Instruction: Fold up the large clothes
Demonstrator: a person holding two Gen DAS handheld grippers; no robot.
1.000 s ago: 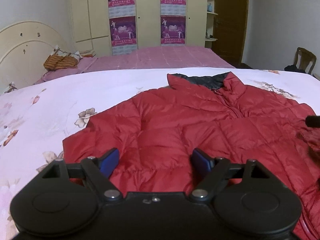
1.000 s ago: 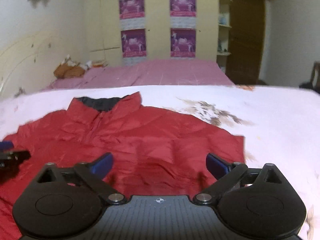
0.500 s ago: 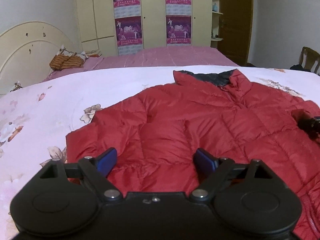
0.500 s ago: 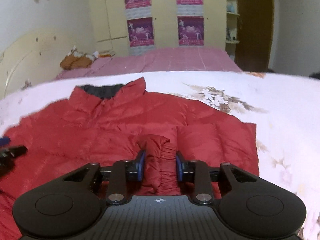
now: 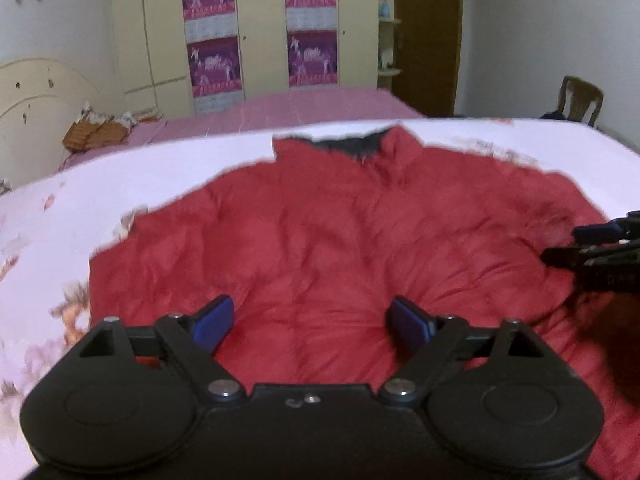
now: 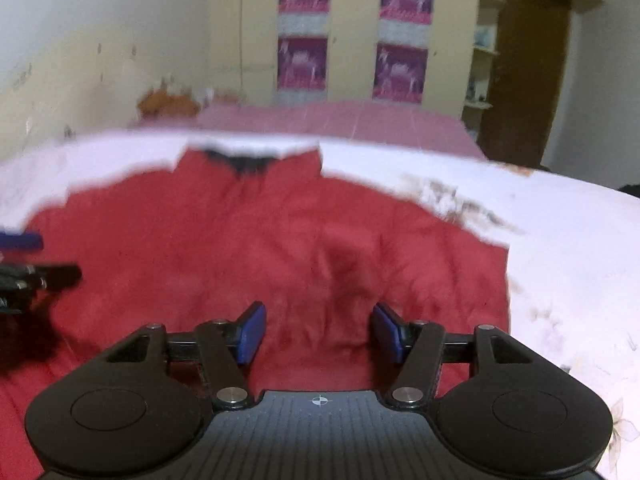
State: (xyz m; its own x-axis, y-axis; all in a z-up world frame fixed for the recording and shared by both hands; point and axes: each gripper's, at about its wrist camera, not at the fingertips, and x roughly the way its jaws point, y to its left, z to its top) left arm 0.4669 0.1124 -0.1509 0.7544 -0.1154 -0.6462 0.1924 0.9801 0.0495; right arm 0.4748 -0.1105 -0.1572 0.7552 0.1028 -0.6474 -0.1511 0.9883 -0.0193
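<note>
A red puffer jacket (image 5: 340, 240) with a dark collar lining (image 5: 352, 144) lies spread flat, front up, on the floral white bed sheet (image 5: 60, 220). My left gripper (image 5: 311, 312) hovers open over the jacket's near left part, with nothing pinched. In the right wrist view the jacket (image 6: 240, 248) fills the middle. Over its near right part my right gripper (image 6: 319, 326) has its jaws opening; red fabric lies between the pads without being pressed. Each gripper shows at the edge of the other's view: the right gripper (image 5: 592, 240) and the left gripper (image 6: 24, 256).
Behind this bed stands a second bed with a pink cover (image 5: 300, 108) and a cream headboard (image 5: 36, 92). A wardrobe with purple posters (image 5: 312, 24) lines the back wall. A wooden chair (image 5: 580, 98) and a brown door (image 6: 524, 64) are at the right.
Half a second ago the right gripper was pinching a raised fold of the jacket; now its jaws have parted and the fold has dropped flat. Both views have shifted and blurred. The left gripper stays open.
</note>
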